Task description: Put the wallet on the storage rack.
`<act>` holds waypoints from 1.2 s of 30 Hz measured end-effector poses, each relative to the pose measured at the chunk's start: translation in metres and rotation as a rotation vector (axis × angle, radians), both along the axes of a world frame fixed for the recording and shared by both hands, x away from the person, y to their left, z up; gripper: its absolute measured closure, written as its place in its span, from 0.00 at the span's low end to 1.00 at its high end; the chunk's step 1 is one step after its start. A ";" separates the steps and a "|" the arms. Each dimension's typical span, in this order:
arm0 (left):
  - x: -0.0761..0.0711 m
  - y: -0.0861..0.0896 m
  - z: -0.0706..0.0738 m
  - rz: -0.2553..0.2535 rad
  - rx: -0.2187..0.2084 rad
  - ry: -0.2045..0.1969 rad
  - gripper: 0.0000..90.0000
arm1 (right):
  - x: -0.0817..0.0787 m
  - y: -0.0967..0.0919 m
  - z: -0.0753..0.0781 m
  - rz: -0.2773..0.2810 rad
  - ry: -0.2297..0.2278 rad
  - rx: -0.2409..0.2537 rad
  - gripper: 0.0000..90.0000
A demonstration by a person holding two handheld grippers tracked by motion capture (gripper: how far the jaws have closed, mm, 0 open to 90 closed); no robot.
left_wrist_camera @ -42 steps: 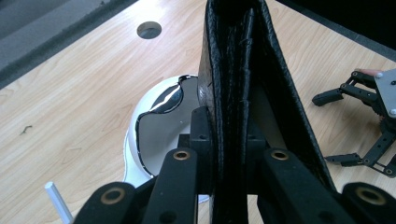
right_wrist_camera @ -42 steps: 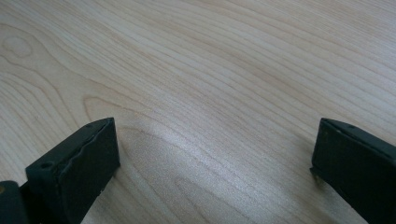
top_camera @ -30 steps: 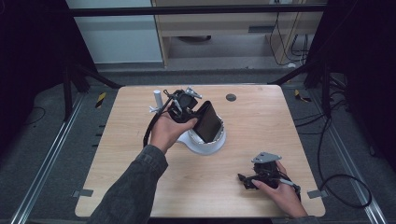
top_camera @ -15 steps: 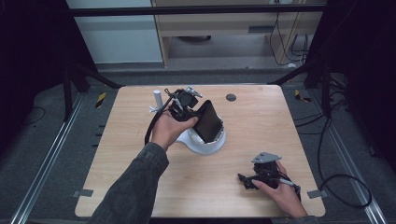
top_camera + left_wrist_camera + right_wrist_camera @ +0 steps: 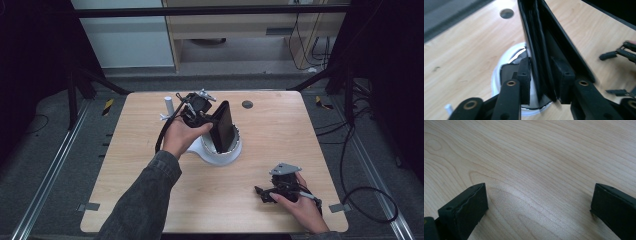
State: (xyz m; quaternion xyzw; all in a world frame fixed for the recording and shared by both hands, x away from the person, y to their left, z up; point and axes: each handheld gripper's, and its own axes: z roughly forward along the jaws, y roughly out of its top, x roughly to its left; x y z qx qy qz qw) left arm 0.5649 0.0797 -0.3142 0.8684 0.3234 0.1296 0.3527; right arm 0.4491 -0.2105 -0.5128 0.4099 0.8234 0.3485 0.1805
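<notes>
A flat black folding case (image 5: pixel 223 127) stands on edge in a white round bowl (image 5: pixel 220 154) near the middle of the table. My left gripper (image 5: pixel 209 121) reaches it from the left, held in a hand. In the left gripper view the case (image 5: pixel 541 45) rises between the jaws of the left gripper (image 5: pixel 542 66). The jaws have just been opening, and the pads sit close beside the case without squeezing it. My right gripper (image 5: pixel 264 193) rests on the table at the front right, its jaws wide apart over bare wood (image 5: pixel 540 188).
A small white cylinder (image 5: pixel 169 104) stands behind the left hand. A dark round spot (image 5: pixel 247 104) marks the wooden table (image 5: pixel 280 135) at the back. The right gripper (image 5: pixel 619 52) lies to the right of the case in the left gripper view. Metal rails run along both sides of the table.
</notes>
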 end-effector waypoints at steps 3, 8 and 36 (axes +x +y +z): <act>-0.001 0.002 0.003 0.006 -0.002 -0.018 0.75 | 0.000 0.000 0.000 0.000 0.000 0.001 0.01; -0.004 0.004 0.008 0.019 -0.004 -0.057 0.71 | 0.000 0.000 0.000 0.000 0.000 0.000 0.01; -0.061 0.025 0.052 -0.053 -0.152 -0.271 0.16 | -0.001 0.000 0.000 0.000 0.000 0.000 0.01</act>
